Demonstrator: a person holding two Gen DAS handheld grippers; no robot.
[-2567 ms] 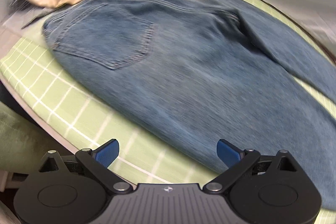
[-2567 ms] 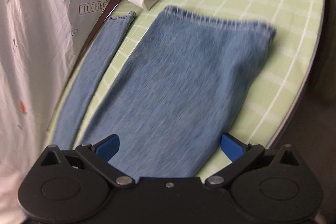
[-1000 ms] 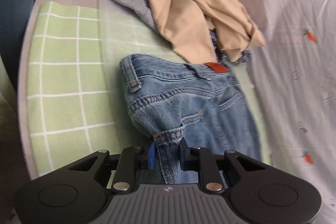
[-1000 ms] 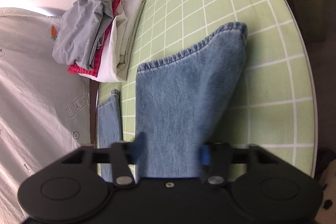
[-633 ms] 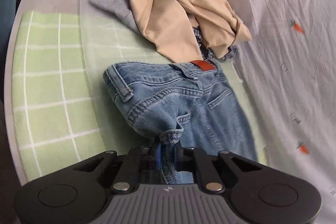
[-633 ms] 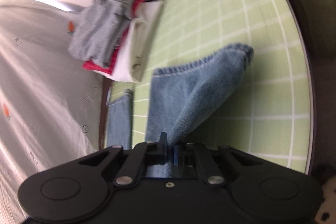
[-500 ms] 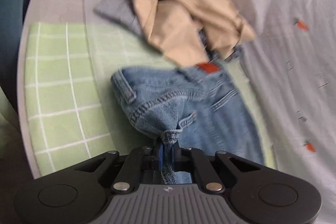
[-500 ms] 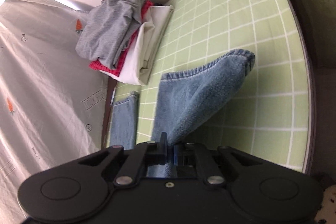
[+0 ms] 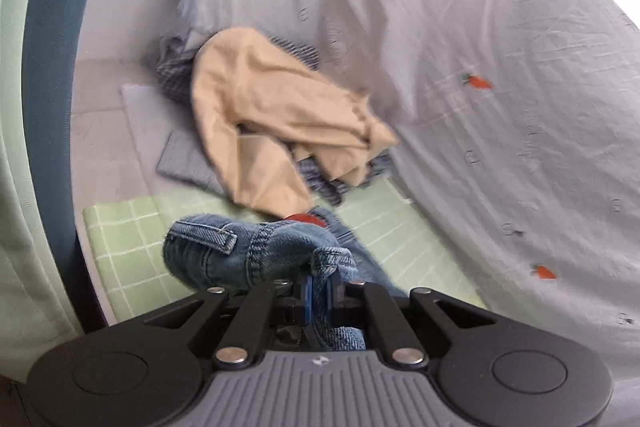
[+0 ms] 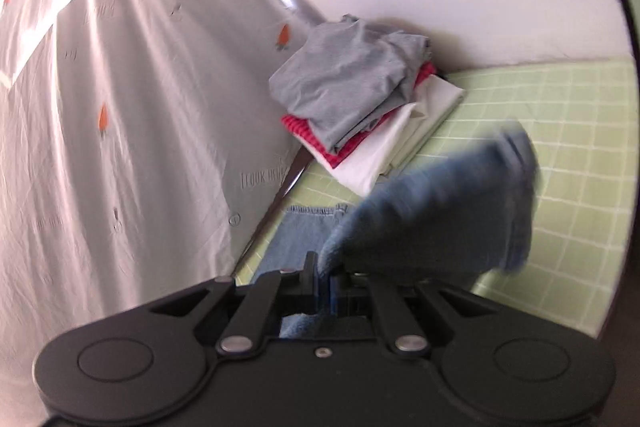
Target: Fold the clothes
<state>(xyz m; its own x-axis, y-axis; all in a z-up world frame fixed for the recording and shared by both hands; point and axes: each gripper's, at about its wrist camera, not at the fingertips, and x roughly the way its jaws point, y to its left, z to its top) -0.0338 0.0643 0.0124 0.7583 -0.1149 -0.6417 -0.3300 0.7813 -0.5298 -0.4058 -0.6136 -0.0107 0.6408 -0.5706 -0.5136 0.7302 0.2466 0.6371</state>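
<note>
A: Where do things stand, biggest first?

B: The green checked mat (image 9: 132, 255) covers the worktop, with a grey carrot-print sheet (image 9: 500, 87) draped along its far side. The blue jeans (image 9: 240, 251) lie along that mat, and both ends are raised off it. A crumpled beige garment (image 9: 272, 123) sits past the waistband, touching it at the red label, and a stack of folded clothes (image 10: 360, 111) waits in the far corner in the right wrist view.

A: And the tongs?

B: The left tongs (image 9: 318, 293) are clamped on the waistband at a belt loop. The right tongs (image 10: 324, 287) are clamped on the edge of the nearer leg (image 10: 440, 223), whose hem hangs blurred above the mat while the other leg (image 10: 300, 235) rests flat.

A: So which step is this?

B: I judge it the first lengthwise fold, carrying the near half of the jeans over the far half. The next move calls for both hands to travel together toward the sheet side, keeping the denim taut, then lowering so the leg edges line up before letting go.

A: What differs from a second ago?

B: Then the tongs were only closing around the denim and the cloth sat low on the mat. Now they are pinched tight, both ends are lifted well clear, and the cameras look higher up the sheet and wall
</note>
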